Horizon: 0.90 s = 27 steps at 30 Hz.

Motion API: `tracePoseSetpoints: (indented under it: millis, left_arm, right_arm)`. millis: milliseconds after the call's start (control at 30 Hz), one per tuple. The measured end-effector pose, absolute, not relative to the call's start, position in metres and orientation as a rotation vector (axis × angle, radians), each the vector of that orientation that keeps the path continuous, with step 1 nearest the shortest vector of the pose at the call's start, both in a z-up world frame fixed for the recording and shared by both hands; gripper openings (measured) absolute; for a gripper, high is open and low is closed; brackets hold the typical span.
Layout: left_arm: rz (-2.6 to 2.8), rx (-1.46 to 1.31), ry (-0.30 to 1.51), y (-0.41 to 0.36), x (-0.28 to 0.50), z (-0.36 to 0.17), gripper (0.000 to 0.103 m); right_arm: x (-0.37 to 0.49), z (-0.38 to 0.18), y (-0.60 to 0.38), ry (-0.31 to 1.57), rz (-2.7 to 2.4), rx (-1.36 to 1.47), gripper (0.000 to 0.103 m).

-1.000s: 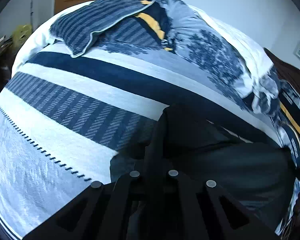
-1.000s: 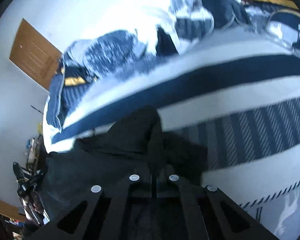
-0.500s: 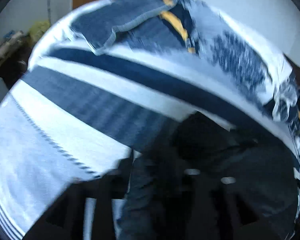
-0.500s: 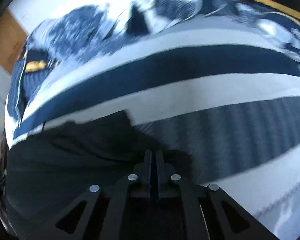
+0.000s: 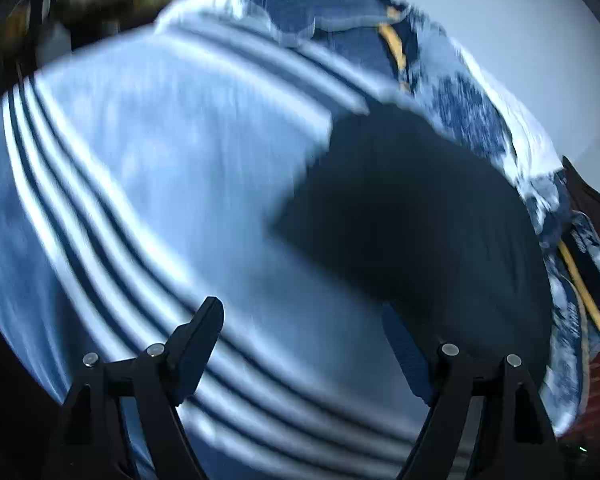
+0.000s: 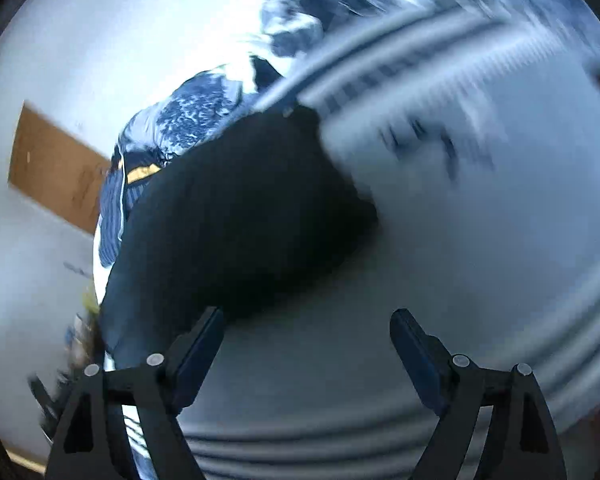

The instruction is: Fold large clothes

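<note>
A dark garment (image 5: 412,216) lies spread flat on the striped bed cover (image 5: 140,184), blurred by motion. In the left wrist view it sits ahead and to the right of my left gripper (image 5: 304,320), whose jaws are opening with nothing between them. In the right wrist view the same dark garment (image 6: 236,216) lies ahead and to the left of my right gripper (image 6: 306,324). Its jaws are opening too, over bare bed cover (image 6: 480,220), and hold nothing.
Crumpled blue and white bedding with a yellow stripe (image 5: 396,52) is heaped at the far side of the bed. A white wall (image 6: 80,40) and a brown wooden door (image 6: 56,168) stand behind it. Clutter sits by the bed's left edge (image 6: 80,336).
Both grippers were shut on the dark garment's edge. They have let go, opened wide and pulled back toward the near side of the bed. The garment now lies flat.
</note>
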<state>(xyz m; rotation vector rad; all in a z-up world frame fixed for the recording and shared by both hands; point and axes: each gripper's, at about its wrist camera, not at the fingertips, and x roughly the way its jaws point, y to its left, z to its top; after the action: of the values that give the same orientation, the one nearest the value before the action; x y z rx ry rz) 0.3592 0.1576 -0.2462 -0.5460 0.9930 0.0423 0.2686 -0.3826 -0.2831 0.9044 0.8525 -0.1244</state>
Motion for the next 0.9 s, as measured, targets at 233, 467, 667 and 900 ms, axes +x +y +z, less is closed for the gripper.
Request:
tracePoseSetpoints:
  millis: [233, 467, 667, 900]
  left_arm:
    - [0.0, -0.697, 0.991, 0.152, 0.37, -0.258, 0.082]
    - [-0.04, -0.879, 1.063, 0.157, 0.427, -0.289, 0.081]
    - [-0.048, -0.94, 1.008, 0.154, 0.455, -0.282, 0.032]
    - [-0.072, -0.824, 0.954, 0.158, 0.423, -0.229, 0.003]
  right_arm:
    - [0.277, -0.268, -0.385, 0.83, -0.026, 0.929, 0.087]
    - [0.326, -0.306, -0.43, 0.804, 0.047, 1.178, 0.087]
    - [0.354, -0.346, -0.461, 0.795, 0.056, 1.376, 0.044]
    - [0.342, -0.311, -0.452, 0.755, 0.098, 1.251, 0.006]
